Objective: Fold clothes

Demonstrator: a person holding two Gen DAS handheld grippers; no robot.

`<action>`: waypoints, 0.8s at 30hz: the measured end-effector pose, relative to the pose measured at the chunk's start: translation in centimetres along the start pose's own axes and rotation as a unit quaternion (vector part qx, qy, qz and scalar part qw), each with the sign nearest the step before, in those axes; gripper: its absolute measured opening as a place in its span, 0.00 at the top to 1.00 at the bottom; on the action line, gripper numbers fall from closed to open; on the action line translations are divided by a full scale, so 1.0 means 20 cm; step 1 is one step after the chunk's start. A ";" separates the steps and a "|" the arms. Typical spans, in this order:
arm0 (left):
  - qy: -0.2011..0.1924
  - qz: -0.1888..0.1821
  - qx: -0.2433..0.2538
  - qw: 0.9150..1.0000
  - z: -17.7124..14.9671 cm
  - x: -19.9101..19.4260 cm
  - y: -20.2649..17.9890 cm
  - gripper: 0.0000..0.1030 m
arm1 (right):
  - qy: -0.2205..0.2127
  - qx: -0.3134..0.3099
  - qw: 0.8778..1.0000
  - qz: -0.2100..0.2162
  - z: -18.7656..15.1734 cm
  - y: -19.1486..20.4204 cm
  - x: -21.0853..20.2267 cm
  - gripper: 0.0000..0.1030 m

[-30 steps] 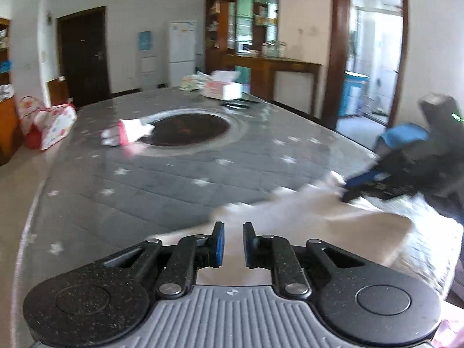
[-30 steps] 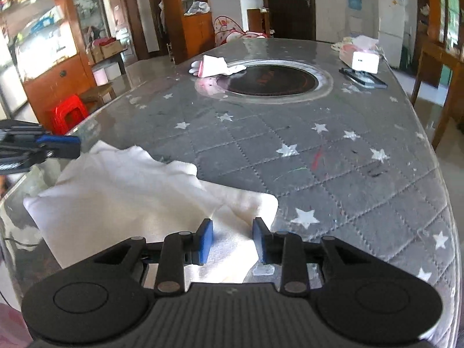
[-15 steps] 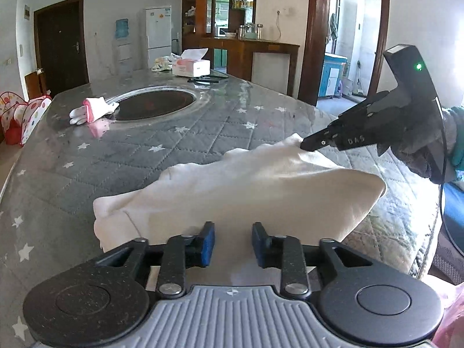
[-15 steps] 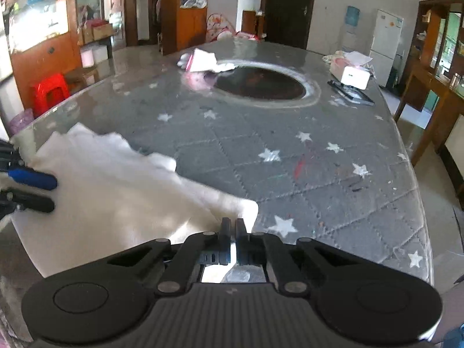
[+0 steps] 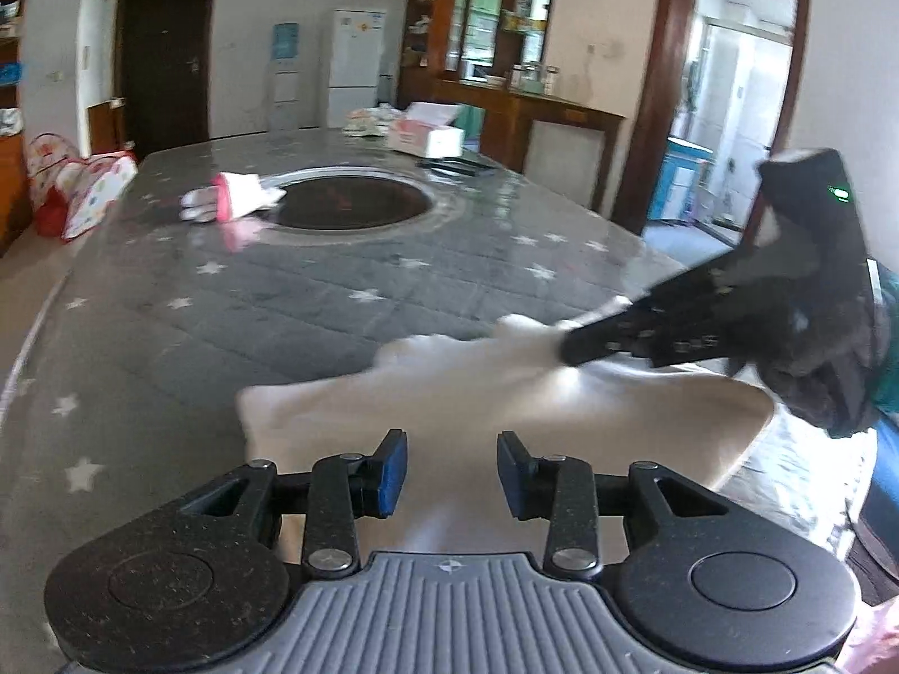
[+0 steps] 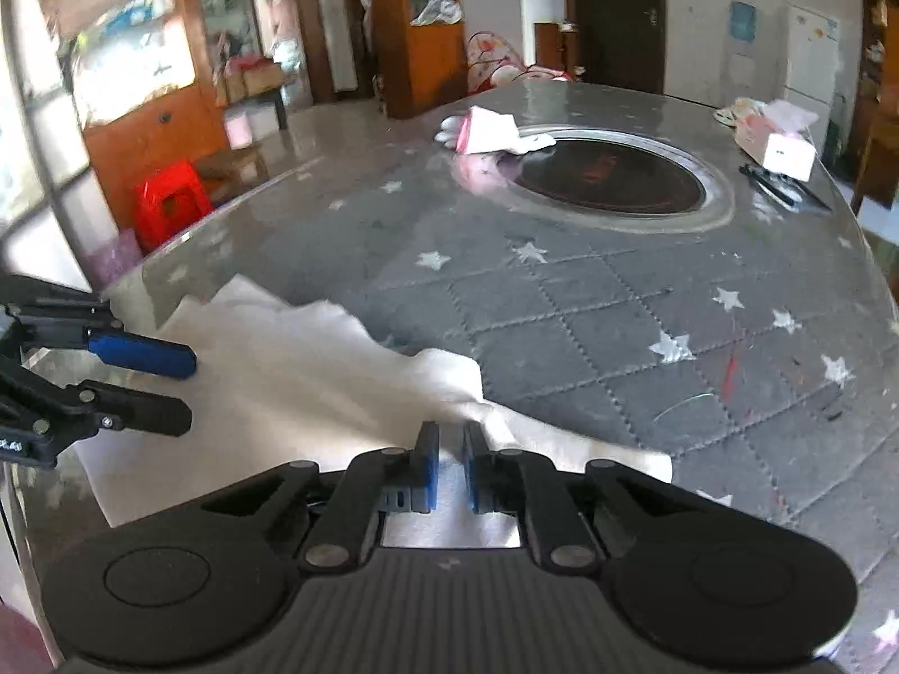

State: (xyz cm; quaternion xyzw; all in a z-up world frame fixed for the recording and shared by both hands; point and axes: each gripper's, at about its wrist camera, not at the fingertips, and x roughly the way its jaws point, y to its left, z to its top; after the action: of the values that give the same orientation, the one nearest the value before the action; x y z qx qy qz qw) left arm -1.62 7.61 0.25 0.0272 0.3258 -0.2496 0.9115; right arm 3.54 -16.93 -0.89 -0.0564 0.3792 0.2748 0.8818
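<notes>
White cloth (image 6: 292, 382) is pinched at its near edge between your right gripper (image 6: 449, 472) pads; its jaws are opening. Your left gripper (image 5: 452, 472) hovers over it, jaws spreading, gripping nothing. It lies at the star-patterned table's (image 6: 646, 337) near edge.

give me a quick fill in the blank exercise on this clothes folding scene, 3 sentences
1. The white garment lies on a grey table cover printed with white ____.
2. The pads on the left gripper fingers are coloured ____.
3. The right gripper pinches the ____ garment.

Missing words: stars; blue; white
</notes>
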 end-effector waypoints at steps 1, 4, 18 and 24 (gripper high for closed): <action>0.001 0.007 -0.007 1.000 0.00 0.01 0.04 0.63 | 0.000 0.000 1.000 -0.001 0.00 0.00 0.00 0.91; 0.010 0.026 -0.036 0.999 0.01 0.05 0.15 0.63 | 0.000 -0.001 1.000 -0.003 0.00 0.00 0.00 0.90; -0.038 0.054 -0.013 0.998 0.02 -0.10 0.08 0.63 | -0.014 -0.040 0.999 0.025 0.11 0.15 -0.03 0.77; -0.022 -0.010 0.027 0.999 -0.05 -0.14 -0.09 0.63 | 0.001 -0.063 0.997 0.046 0.17 0.26 0.10 0.77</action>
State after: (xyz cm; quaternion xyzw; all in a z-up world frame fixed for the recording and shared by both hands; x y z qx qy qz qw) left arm -4.93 7.44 1.28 0.0436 0.2994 -0.2679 0.9147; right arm 4.17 -10.60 0.62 -0.0949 0.3640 0.3384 0.8625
